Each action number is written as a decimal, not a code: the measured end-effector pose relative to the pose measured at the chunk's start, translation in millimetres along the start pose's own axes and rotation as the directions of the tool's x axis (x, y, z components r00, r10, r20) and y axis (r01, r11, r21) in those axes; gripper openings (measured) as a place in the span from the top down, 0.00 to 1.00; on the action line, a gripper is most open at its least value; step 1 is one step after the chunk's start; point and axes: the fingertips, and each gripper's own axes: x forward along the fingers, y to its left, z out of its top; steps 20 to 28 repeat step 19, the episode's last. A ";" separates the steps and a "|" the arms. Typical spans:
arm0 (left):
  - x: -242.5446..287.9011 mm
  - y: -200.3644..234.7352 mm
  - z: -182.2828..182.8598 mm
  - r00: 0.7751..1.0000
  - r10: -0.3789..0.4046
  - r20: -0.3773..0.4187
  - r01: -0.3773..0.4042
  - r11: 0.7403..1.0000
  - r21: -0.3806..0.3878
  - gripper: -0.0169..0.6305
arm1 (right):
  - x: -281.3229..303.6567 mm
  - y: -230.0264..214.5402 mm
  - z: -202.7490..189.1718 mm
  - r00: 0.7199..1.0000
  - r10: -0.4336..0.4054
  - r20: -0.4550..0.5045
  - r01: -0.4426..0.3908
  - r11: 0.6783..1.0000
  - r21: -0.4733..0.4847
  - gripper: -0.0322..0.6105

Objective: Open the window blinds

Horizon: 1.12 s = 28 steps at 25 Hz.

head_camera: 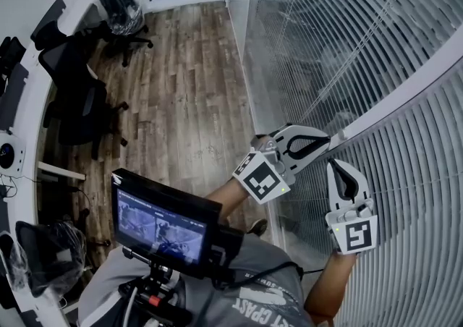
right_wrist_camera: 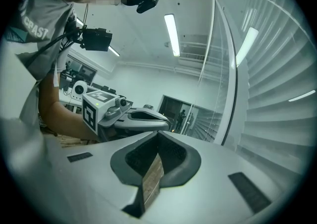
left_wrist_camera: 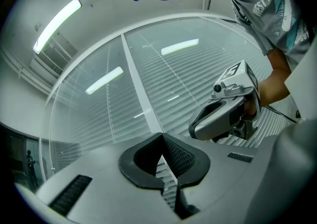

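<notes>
Window blinds, white, horizontal, lowered

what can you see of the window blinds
The window blinds are pale horizontal slats, thin, plastic or metal by the look, hanging down to near the floor in sections split by a white bar. The slats lie tilted shut, so little shows through. The left gripper and right gripper hover beside them near that bar; contact cannot be told.

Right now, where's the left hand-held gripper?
Head view, right of centre: the left hand-held gripper points at the white frame bar between the blinds, up-left of the right hand-held gripper.
</notes>
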 end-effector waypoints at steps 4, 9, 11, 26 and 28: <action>-0.6 -3.8 -0.9 1.000 -0.011 0.001 0.011 1.000 0.000 0.97 | 1.8 2.2 -0.4 1.000 0.001 -0.001 -0.001 1.000 -0.001 0.96; -6.9 -3.3 -1.0 1.000 -0.014 0.002 0.014 1.000 -0.004 0.97 | 4.8 8.0 2.1 1.000 0.003 -0.002 -0.003 1.000 -0.005 0.96; -8.1 -2.4 -2.4 1.000 -0.015 0.000 0.015 1.000 -0.004 0.97 | 6.6 8.9 1.7 1.000 0.003 -0.001 -0.003 1.000 -0.006 0.96; -23.2 -2.0 5.6 1.000 -0.016 0.002 0.016 1.000 0.006 0.97 | 8.5 22.3 10.8 1.000 0.005 -0.004 -0.005 1.000 -0.014 0.96; -23.2 -2.0 5.6 1.000 -0.016 0.002 0.016 1.000 0.006 0.97 | 8.5 22.3 10.8 1.000 0.005 -0.004 -0.005 1.000 -0.014 0.96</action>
